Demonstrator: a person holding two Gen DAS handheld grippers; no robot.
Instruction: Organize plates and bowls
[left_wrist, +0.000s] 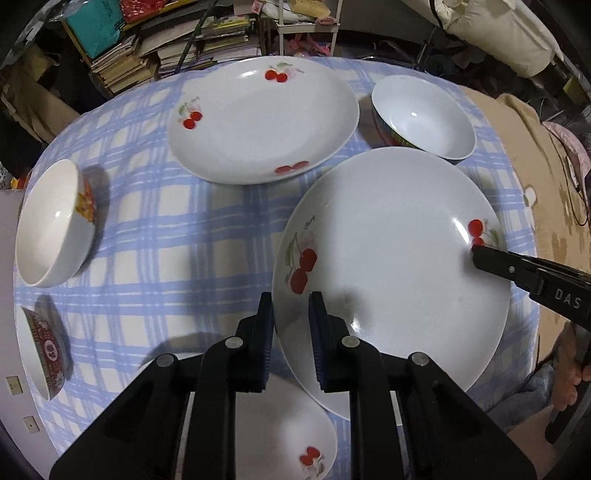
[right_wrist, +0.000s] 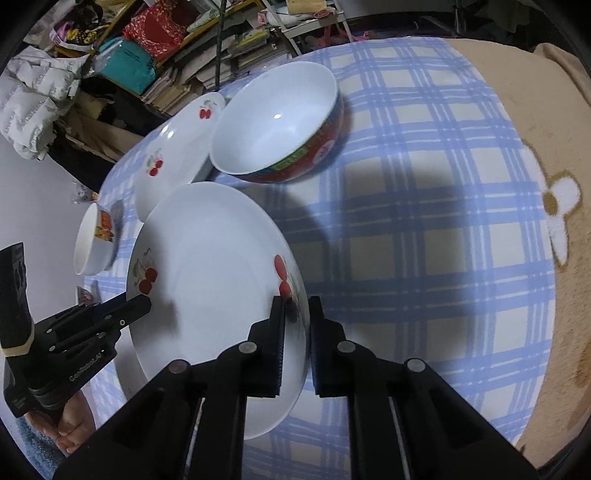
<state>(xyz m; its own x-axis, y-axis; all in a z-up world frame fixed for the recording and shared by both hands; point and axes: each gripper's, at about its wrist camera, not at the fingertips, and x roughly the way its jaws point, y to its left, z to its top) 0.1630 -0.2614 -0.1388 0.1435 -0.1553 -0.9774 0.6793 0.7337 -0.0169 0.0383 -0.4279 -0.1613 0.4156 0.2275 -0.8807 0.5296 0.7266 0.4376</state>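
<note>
The cherry plate (left_wrist: 391, 266), gripped at opposite rims, hangs just over the checked tablecloth (left_wrist: 155, 236). In the left wrist view, the left gripper (left_wrist: 291, 332) is clamped on the plate's near rim and the right gripper (left_wrist: 476, 254) pinches its far rim; lifting it well likely means raising both sides together, level. Counted here: three cherry plates and three bowls, with a second plate (left_wrist: 262, 118) beyond the held one and a third below it. In the right wrist view, the right gripper (right_wrist: 295, 332) is clamped on the rim of the plate (right_wrist: 207, 280); two plates and two bowls show clearly, a red bowl (right_wrist: 280, 122) beyond the held plate.
</note>
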